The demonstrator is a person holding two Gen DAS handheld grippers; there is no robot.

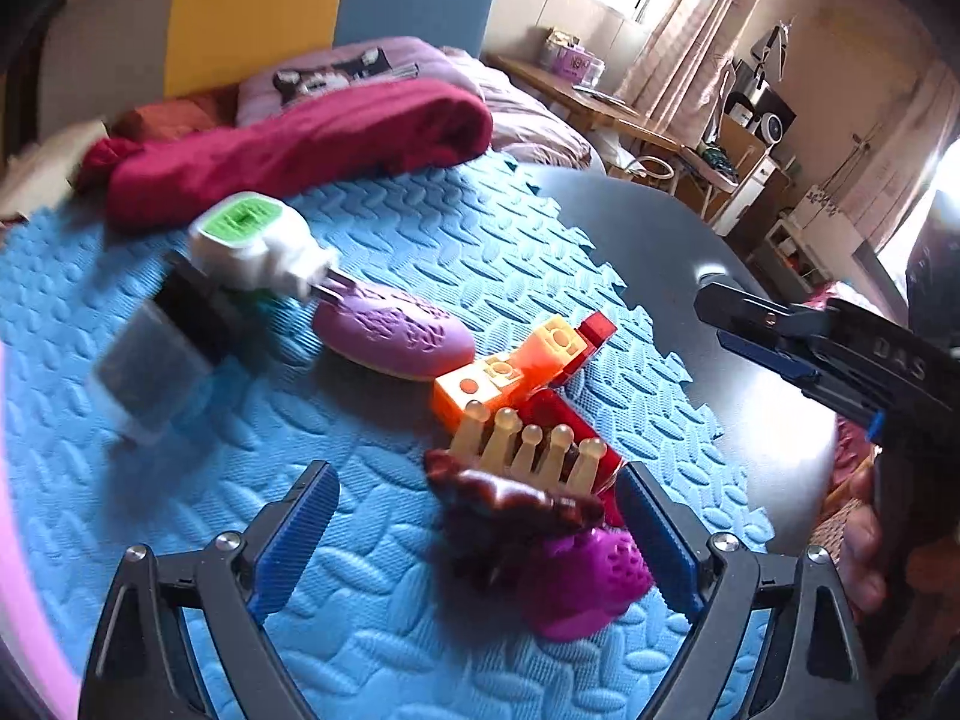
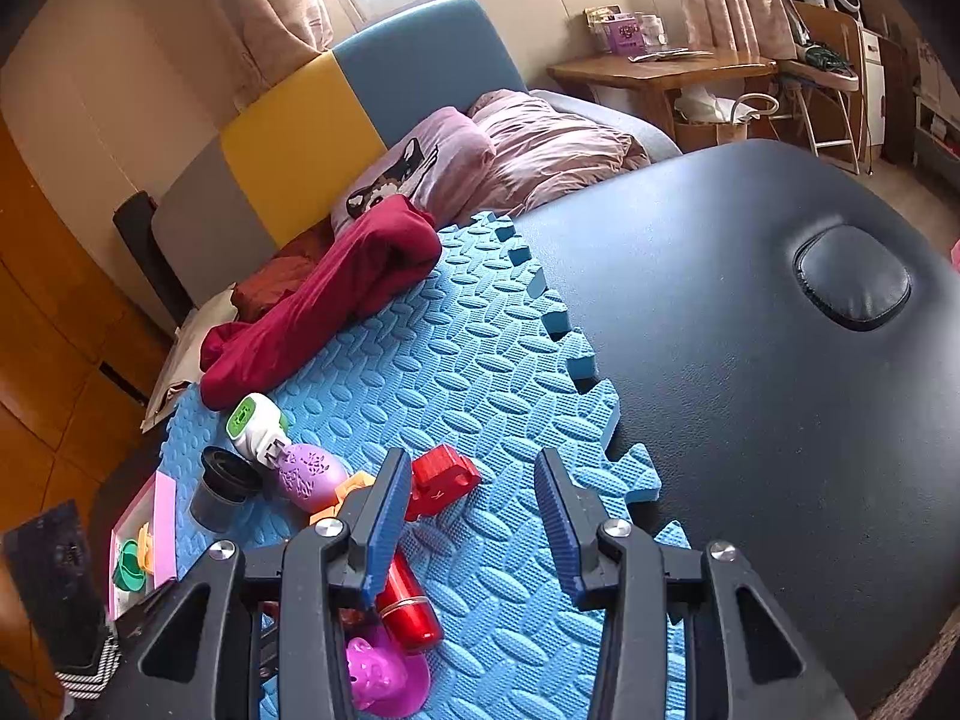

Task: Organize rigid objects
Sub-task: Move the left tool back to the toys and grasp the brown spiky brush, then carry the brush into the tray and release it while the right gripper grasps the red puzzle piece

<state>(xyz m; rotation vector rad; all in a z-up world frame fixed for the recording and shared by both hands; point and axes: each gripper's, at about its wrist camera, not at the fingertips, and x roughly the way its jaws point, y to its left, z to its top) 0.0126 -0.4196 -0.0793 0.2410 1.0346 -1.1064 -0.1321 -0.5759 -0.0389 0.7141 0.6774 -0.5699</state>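
Observation:
My left gripper [image 1: 477,480] is open and low over the blue foam mat [image 1: 420,228]. A brown hair claw with beige prongs [image 1: 516,480] and a magenta toy [image 1: 588,582] lie between its fingers, and no pad touches them. Beyond these lie an orange block [image 1: 504,372], a red block [image 1: 600,327], a purple oval [image 1: 390,330], a white-and-green device [image 1: 252,240] and a dark grey cup [image 1: 162,348]. My right gripper [image 2: 469,462] is open over bare mat [image 2: 480,360], to the right of the red block [image 2: 441,477] and a red cylinder [image 2: 408,600].
The mat lies on a dark padded table [image 2: 720,330] that runs off to the right. A maroon cloth [image 2: 336,294] is bunched at the mat's far edge. At the left edge stands a pink tray [image 2: 162,516] holding small green and orange pieces. A hand [image 1: 864,540] holds the right gripper.

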